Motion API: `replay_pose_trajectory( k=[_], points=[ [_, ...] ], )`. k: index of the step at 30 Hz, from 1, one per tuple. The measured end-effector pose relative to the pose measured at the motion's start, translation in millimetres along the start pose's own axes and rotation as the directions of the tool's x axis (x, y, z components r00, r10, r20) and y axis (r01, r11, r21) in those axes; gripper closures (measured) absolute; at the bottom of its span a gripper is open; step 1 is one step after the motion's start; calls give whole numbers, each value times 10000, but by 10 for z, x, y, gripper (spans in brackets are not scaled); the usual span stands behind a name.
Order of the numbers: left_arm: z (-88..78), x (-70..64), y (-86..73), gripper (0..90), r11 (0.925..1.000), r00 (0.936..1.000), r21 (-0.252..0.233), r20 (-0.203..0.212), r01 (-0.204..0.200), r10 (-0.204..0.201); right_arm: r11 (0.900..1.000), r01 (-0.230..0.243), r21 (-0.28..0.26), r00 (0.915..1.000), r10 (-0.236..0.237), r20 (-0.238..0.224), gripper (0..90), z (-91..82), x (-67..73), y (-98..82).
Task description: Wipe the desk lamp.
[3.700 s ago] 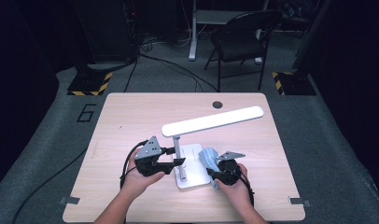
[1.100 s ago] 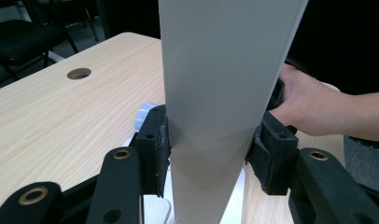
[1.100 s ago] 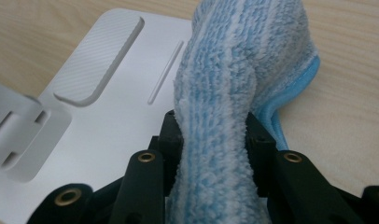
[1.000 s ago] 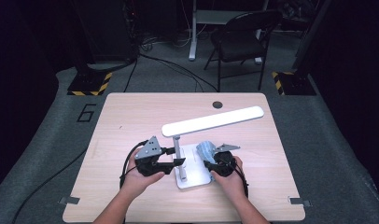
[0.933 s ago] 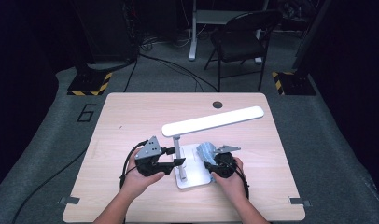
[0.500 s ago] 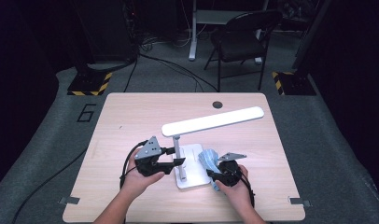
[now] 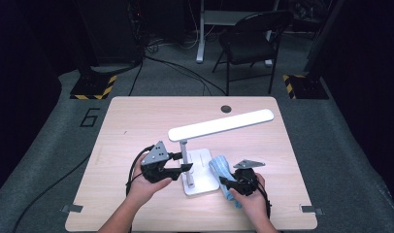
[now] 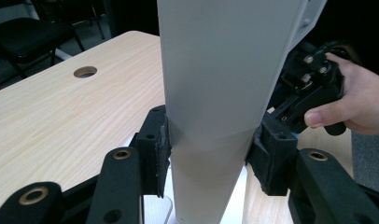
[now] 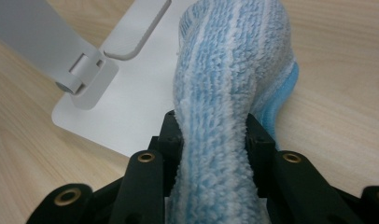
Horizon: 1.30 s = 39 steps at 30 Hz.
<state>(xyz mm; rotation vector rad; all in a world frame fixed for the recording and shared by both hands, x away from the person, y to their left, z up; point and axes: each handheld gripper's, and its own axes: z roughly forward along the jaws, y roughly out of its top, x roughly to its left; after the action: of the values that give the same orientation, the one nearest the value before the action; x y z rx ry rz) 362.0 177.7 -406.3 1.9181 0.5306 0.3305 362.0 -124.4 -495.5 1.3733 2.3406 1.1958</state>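
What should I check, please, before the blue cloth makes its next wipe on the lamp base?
1. Left tool shut on the lamp post: ok, both pads press its sides.
2. Right tool shut on the blue cloth: ok, the cloth is pinched between the pads.
3. Cloth touching the lamp base: ok, it lies over the base's right edge in the high view.
4. Lamp base flat on the table: ok, no corner looks lifted.
5. Lamp head clear of both hands: ok, it hangs above and behind them.
6. Dirt left on the base: cannot tell.
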Motion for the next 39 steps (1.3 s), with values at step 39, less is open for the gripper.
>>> replay_pose_trajectory(
  k=[39],
  points=[
    [109,110,56,527,9997,9985,-16,-479,262,-263,9878,1473,-506,9881,-1446,531,651,194,222,-15]
  ],
)
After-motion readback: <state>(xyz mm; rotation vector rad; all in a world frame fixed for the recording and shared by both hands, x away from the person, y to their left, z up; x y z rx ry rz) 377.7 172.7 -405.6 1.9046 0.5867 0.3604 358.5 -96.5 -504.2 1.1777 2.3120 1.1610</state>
